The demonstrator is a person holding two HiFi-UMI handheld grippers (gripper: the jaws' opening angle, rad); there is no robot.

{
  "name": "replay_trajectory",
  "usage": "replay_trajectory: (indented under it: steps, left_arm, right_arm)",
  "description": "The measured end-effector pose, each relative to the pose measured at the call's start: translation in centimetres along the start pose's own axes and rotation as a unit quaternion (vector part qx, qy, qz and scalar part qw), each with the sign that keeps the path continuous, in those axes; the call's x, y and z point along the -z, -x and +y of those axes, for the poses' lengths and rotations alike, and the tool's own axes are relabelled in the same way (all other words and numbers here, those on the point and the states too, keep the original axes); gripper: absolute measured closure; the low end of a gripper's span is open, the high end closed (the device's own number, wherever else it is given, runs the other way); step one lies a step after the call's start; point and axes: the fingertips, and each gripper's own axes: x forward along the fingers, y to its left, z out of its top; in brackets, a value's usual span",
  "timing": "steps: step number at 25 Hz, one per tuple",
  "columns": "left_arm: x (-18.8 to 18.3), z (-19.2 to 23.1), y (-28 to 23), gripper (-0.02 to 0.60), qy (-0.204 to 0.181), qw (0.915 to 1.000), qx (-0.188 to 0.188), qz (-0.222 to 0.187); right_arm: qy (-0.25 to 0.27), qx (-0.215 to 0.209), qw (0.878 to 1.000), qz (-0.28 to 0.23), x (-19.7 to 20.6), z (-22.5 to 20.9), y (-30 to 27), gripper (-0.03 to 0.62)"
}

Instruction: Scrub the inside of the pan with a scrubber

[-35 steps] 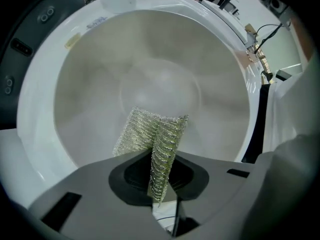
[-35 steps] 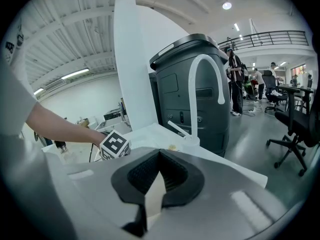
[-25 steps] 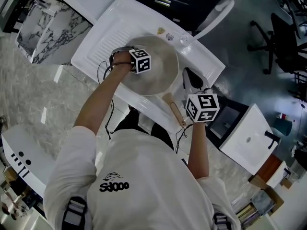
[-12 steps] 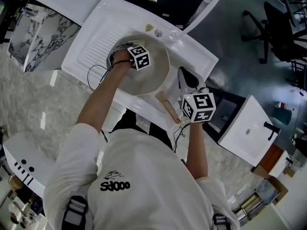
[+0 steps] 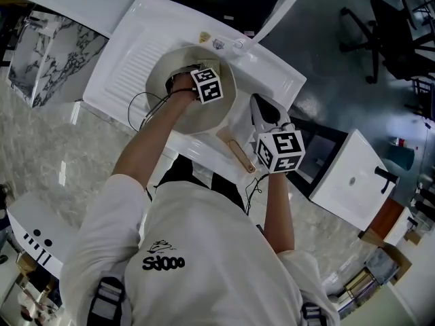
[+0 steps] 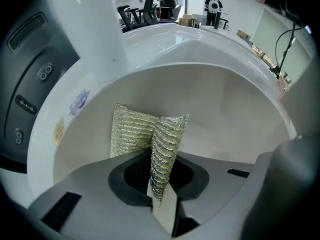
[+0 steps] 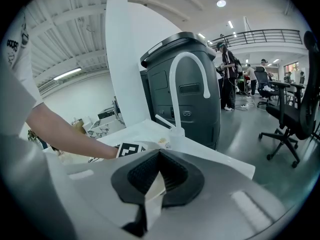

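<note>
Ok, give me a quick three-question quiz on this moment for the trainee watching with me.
1. True or false: the right gripper holds the scrubber.
2. Where does the pan sit? A) in the white sink; B) on the floor; C) on a chair.
3. Which part of the pan points back toward the person?

Key:
1. False: the left gripper is shut on it.
2. A.
3. Its wooden handle.

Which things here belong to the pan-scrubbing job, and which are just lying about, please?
In the job: pan, scrubber, left gripper clamping it, sink.
Lying about: faucet, office chair, marbled box.
</note>
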Motion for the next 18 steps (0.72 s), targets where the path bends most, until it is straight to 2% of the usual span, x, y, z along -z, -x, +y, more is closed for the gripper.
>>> replay_trajectory:
  steps: [8, 14, 18]
  left_arm:
    - [-1.8, -5.8, 0.9, 0.522, -0.057, 0.9957, 0.069, -0.024]
    - [-0.2, -10.3, 1.9, 0.522, -0.110, 0.9855, 0.129, -0.013]
    - [1.6, -12.1, 2.4, 0.522, -0.122, 0.9806, 0.154, 0.005]
  right_arm:
    - [0.002, -0.010, 1.000, -0.002, -0.2, 0.8, -0.4, 0.585]
    - [0.008, -0.023, 1.000, -0.002, -0.3, 2.1, -1.0, 0.585]
    - [0.011, -0.029, 1.000, -0.001, -0.4, 2.7, -1.4, 0.585]
